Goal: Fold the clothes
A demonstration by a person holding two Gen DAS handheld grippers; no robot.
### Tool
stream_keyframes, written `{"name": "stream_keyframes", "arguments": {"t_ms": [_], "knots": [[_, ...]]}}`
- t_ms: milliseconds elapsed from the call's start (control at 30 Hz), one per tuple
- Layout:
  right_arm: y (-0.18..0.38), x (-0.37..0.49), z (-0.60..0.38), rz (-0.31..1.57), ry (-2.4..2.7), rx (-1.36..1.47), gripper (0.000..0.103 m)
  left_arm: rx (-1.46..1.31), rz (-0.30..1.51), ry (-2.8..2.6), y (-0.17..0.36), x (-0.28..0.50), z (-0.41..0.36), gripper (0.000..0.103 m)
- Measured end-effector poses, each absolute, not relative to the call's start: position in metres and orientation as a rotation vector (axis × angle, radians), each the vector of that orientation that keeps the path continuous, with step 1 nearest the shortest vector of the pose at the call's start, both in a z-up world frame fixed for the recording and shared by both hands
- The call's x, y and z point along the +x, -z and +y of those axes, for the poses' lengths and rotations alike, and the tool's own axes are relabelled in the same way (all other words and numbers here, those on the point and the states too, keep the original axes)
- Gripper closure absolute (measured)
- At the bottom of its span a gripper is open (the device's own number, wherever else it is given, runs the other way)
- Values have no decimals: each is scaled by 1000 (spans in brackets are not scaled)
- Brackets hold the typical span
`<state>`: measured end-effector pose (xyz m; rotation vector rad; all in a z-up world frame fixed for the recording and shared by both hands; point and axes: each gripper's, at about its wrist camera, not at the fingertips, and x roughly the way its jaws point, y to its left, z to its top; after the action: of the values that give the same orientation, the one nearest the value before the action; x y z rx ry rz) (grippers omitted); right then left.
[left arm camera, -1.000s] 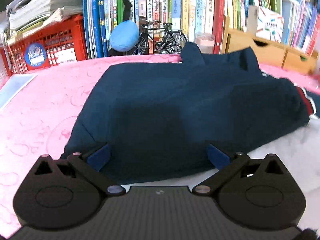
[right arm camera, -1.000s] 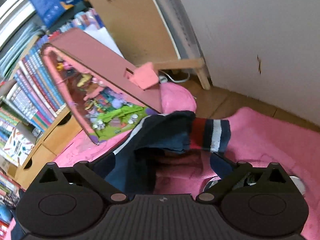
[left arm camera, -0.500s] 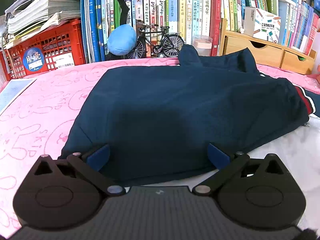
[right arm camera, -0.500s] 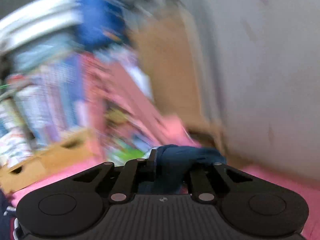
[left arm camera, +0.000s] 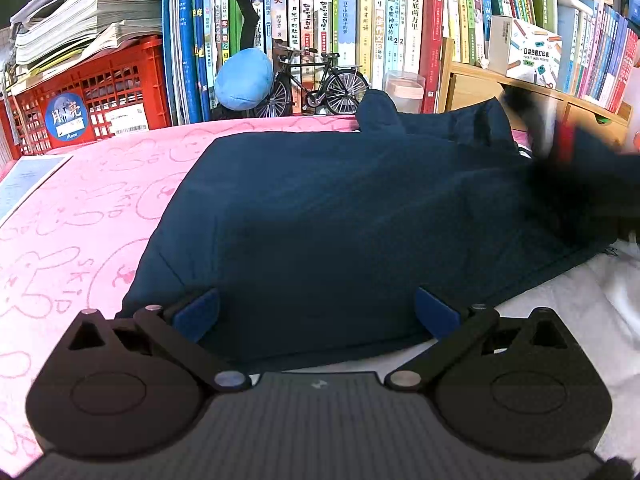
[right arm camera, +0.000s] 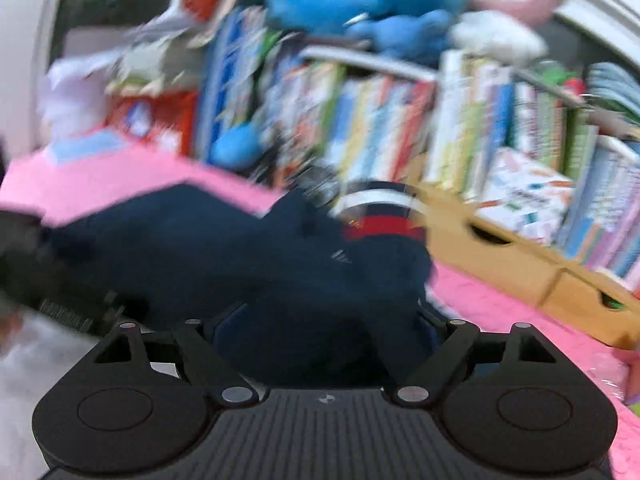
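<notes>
A navy garment (left arm camera: 340,208) lies spread on the pink blanket (left arm camera: 80,216). My left gripper (left arm camera: 316,312) is open at the garment's near hem, one blue pad (left arm camera: 196,312) on each side, holding nothing. At the right edge of the left wrist view, a blurred sleeve with a red stripe (left arm camera: 560,148) comes in over the garment. The right wrist view is motion-blurred. There my right gripper (right arm camera: 328,320) has its fingers spread wide, with navy cloth (right arm camera: 200,248) lying between them. The red, white and navy striped cuff (right arm camera: 380,216) lies just beyond the fingers.
Behind the blanket are a shelf of upright books (left arm camera: 360,20), a red crate (left arm camera: 92,108), a blue ball (left arm camera: 244,78), a model bicycle (left arm camera: 316,80) and wooden drawers (right arm camera: 520,264). White cloth (left arm camera: 580,320) lies near right, and a blue booklet (left arm camera: 28,176) far left.
My right gripper shut on the striped sleeve, swung it left over the garment, and now stands spread. The left gripper has stayed open at the hem.
</notes>
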<state>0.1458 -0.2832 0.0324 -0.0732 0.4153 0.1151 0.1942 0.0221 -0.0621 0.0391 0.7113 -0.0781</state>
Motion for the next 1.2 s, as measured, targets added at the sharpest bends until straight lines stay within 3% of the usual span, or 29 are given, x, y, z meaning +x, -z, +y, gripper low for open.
{"name": "stream_keyframes", "arguments": {"t_ms": [167,433,600,733,833,867,900,967,1167,1200], "knots": [[-11,155,-238,496,-268,-145,0,40,712,78,62,194,21,0],[21,165,-263,624,-166,48,0,-99,688,193,55,189,25,0],[48,160,-264,632,-103,53,0,-381,711,475,44,196,19,0],[55,159,-254,638,-77,-20,0,-394,785,442,47,228,-12,0],[57,159,-253,650,-69,-24,0,-387,789,408,54,244,-31,10],[58,160,-254,655,-65,-19,0,-395,788,404,56,246,-34,19],[58,161,-254,658,-62,-16,0,-419,790,411,57,246,-35,38],[58,161,-254,661,-56,-17,0,-466,793,425,57,245,-36,61],[59,162,-253,668,-36,-25,0,-482,717,505,42,231,-36,67],[59,162,-253,670,-32,-26,0,-493,723,521,42,233,-38,56]]}}
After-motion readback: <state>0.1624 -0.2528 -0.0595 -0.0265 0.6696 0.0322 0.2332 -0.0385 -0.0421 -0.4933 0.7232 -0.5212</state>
